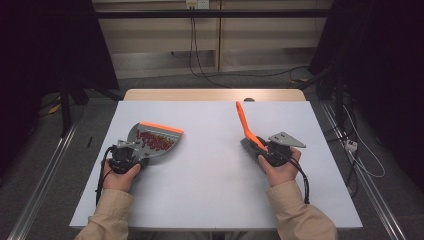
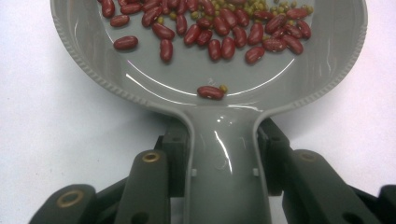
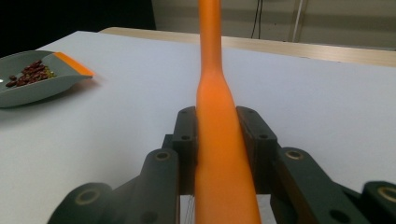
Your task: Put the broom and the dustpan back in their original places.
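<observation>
We work at a pale grey table [image 1: 210, 190] whose wooden far edge faces a beige wall; cables hang there, dark curtains flank the room, and grey floor shows at both sides. Our left gripper [image 1: 131, 156] has its jaws clamped on the handle of the grey dustpan [image 1: 155, 141], which rests on the table's left part with red beans [image 2: 224, 32] inside. Our right gripper [image 1: 263, 149] has its jaws closed tight on the orange brush handle [image 1: 245, 122], which slants up over the table's right part.
</observation>
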Available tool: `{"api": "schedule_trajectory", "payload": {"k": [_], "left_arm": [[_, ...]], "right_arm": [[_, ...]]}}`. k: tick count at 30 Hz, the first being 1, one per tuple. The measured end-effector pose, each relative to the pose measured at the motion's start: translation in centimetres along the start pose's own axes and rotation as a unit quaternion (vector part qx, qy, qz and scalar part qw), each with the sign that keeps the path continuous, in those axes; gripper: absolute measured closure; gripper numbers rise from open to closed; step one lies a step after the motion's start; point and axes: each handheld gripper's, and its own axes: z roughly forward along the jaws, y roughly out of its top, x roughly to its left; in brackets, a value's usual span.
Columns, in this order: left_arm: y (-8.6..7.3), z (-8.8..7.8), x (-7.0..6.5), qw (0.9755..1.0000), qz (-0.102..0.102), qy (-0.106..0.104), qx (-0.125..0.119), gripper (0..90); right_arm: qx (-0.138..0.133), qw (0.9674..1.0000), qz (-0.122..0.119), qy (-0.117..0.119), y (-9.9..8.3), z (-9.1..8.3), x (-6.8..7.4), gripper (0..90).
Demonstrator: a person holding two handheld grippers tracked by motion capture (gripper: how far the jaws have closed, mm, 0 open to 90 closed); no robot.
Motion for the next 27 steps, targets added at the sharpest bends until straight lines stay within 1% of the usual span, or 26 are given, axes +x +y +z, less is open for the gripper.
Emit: {"api": "schedule_trajectory", "payload": {"k": [2,6,10,12,13,15,17,20,24,25,27], "left_arm": [[0.0,0.0,0.1,1.0,0.0,0.002,0.001,63.8],[0.0,-0.1,0.2,0.9999,-0.009,0.011,-0.001,63.8],[0.0,-0.1,0.1,0.9998,-0.009,0.017,0.001,63.6],[0.0,0.0,0.1,0.9998,-0.015,0.013,-0.003,63.1],[0.0,0.0,0.0,0.9999,-0.011,0.011,-0.002,62.7],[0.0,0.0,-0.2,0.9998,-0.012,0.012,-0.007,61.8],[0.1,-0.1,-0.2,0.9998,-0.016,0.005,-0.009,60.2],[0.0,-0.2,-0.4,0.9998,-0.015,0.0,-0.013,57.5],[0.0,-0.5,-0.6,0.9995,-0.018,-0.01,-0.022,55.0],[0.0,-0.6,-0.7,0.9995,-0.019,-0.013,-0.022,54.0],[0.0,-0.6,-1.0,0.9994,-0.014,-0.018,-0.025,52.9]], "right_arm": [[-0.002,1.0,0.0,-0.002,0.1,-0.1,-0.3,71.2],[-0.005,0.9999,0.001,-0.014,0.2,-0.5,-1.3,71.3],[-0.005,0.9995,-0.002,-0.03,0.3,-1.0,-2.3,71.2],[-0.006,0.9993,-0.002,-0.037,0.4,-1.2,-2.9,71.2],[-0.009,0.9991,-0.002,-0.042,0.4,-1.3,-3.2,71.2],[-0.011,0.9986,-0.001,-0.052,0.4,-1.6,-3.8,71.2],[-0.01,0.9981,0.0,-0.061,0.3,-1.9,-4.5,71.2],[-0.01,0.9972,0.001,-0.074,0.2,-2.2,-5.3,71.2],[-0.008,0.9955,-0.003,-0.095,-0.1,-2.5,-6.1,71.2],[-0.006,0.995,-0.008,-0.099,-0.1,-2.5,-6.2,71.2],[0.0,0.9942,-0.016,-0.106,-0.4,-2.5,-6.2,71.1]]}}
